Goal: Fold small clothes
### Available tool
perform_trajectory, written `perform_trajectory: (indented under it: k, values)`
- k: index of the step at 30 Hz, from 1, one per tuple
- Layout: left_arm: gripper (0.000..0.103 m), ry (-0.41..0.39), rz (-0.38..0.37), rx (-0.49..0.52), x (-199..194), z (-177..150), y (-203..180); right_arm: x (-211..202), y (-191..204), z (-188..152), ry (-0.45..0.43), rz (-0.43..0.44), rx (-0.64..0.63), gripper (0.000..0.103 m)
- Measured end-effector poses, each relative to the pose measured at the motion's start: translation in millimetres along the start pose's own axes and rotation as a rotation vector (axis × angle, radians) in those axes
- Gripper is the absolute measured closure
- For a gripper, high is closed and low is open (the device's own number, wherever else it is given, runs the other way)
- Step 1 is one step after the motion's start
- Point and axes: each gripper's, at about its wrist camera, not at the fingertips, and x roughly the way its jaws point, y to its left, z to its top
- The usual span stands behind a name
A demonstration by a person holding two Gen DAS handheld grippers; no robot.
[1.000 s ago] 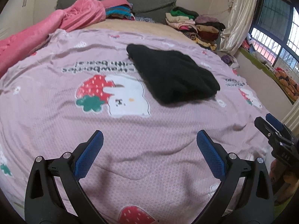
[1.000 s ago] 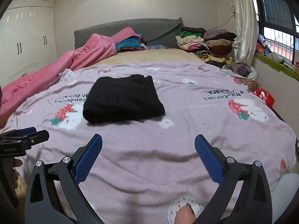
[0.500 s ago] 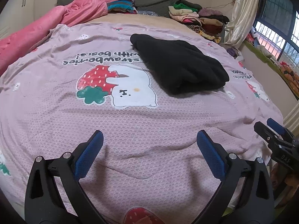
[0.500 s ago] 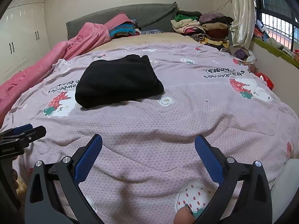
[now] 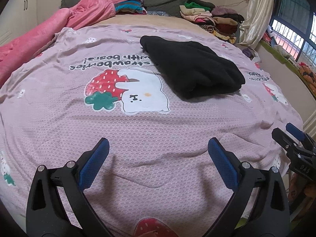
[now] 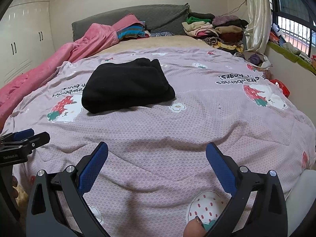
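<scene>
while one folded black garment (image 5: 192, 71) lies on the bedspread (image 5: 138, 130), both the left tool (image 5: 158, 152) and right tool (image 6: 157, 156) hover spread, empty.

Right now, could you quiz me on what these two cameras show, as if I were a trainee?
1. True or false: the left gripper is shut on the black garment.
2. What is printed on the purple bedspread right beside the black garment? A) a strawberry and a white bear B) a blue car C) a yellow duck
3. Fill the gap: the stack of folded clothes sits at the head of the bed, on the side nearest the ____.

Key:
1. False. Both the left gripper and the right gripper are open and hold nothing; the garment lies folded beyond them.
2. A.
3. Window (the curtain hangs just beside it).
</scene>
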Motion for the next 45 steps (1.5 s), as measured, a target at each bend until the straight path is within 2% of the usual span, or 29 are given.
perform_trajectory:
  k: [45]
  values:
    - [0.01,-0.002,0.05,0.016,-9.1,2.9,-1.9,-3.2,6.8,-0.2,0.006,0.0,-0.019,0.004]
